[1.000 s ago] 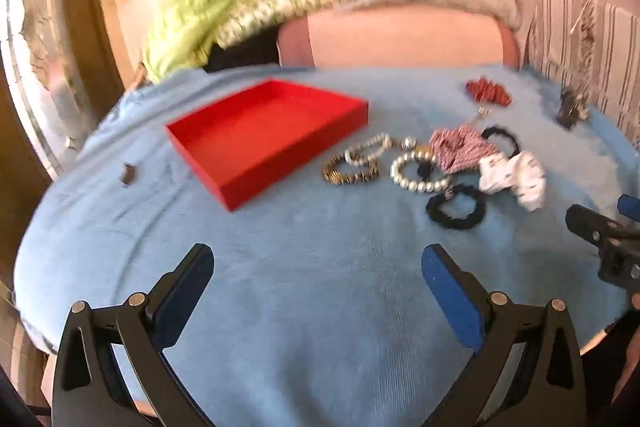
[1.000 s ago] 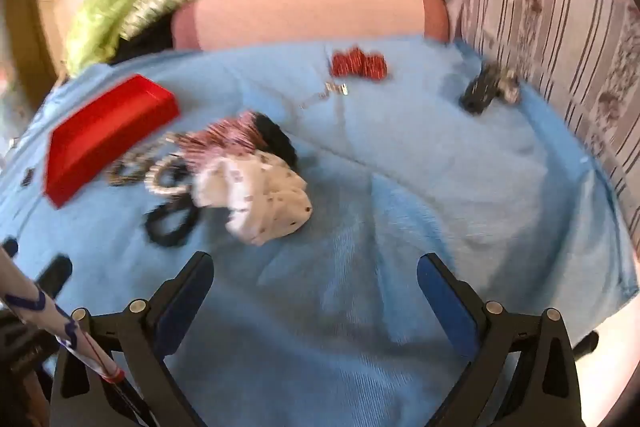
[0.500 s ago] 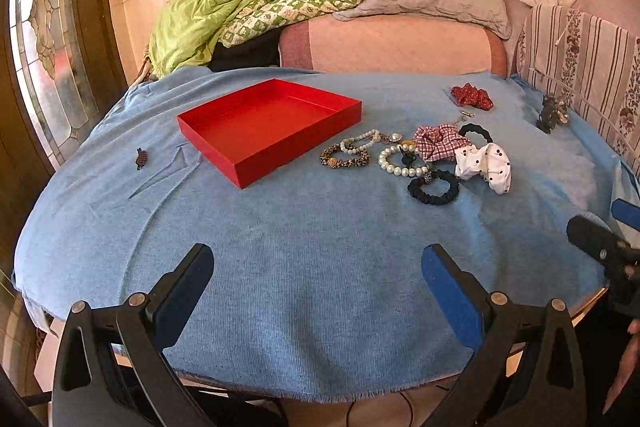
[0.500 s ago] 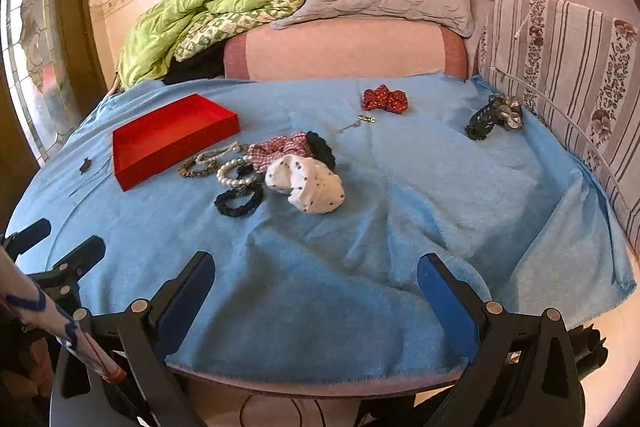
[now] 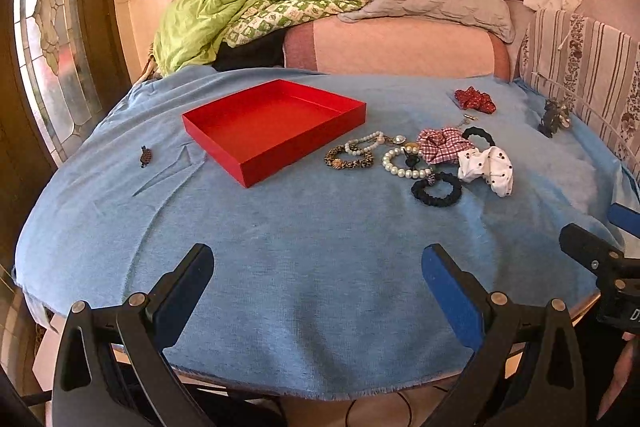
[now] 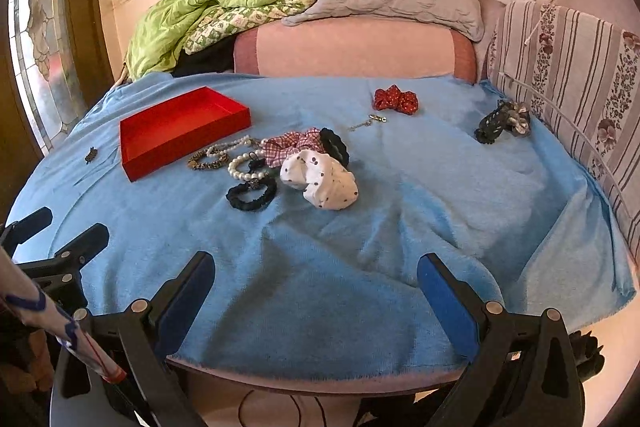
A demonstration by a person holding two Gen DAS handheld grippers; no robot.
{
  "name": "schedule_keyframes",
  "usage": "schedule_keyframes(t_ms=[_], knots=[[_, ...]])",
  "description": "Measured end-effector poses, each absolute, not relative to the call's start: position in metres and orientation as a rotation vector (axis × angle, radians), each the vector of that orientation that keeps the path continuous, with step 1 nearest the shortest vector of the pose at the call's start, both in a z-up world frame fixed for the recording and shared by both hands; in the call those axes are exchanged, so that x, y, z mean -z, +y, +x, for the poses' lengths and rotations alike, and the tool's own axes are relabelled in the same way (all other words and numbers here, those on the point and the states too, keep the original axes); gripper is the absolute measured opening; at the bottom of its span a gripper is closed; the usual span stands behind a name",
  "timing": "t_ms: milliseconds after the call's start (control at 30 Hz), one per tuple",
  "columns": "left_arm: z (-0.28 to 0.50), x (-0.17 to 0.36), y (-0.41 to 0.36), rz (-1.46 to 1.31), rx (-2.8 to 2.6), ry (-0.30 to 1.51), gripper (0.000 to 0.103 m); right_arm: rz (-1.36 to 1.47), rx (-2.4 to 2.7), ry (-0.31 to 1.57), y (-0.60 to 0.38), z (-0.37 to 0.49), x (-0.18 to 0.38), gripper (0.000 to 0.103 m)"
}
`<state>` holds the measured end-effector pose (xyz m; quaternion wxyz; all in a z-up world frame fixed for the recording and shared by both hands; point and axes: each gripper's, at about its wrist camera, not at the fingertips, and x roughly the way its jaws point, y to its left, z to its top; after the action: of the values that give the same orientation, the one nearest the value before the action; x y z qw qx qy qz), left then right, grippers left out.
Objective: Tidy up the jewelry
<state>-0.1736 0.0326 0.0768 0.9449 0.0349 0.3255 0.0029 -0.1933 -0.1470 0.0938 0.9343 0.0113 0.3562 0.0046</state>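
Two grippers, the left gripper (image 5: 316, 275) and the right gripper (image 6: 316, 277), hang spread wide and empty at the lower frame edge over the blue-clothed surface (image 5: 320, 227). At centre frame, the pearl bracelet (image 5: 402, 163), leopard bracelet (image 5: 348, 159) and black scrunchie (image 5: 437, 189) lie clustered right of the empty red tray (image 5: 276, 125).

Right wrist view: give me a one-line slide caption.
Open right gripper hovers at the blue-clothed table's edge; bracelets and scrunchies lie beside an empty red tray.
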Motion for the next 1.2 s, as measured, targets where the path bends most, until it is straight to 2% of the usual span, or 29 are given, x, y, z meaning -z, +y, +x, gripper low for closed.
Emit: schedule_keyframes(t_ms=[1200], knots=[[-0.1737,-0.0782,0.0249,0.081,0.015,0.692,0.103,0.041,-0.016,0.758,-0.1478,-0.1892,-0.0911,0.103]])
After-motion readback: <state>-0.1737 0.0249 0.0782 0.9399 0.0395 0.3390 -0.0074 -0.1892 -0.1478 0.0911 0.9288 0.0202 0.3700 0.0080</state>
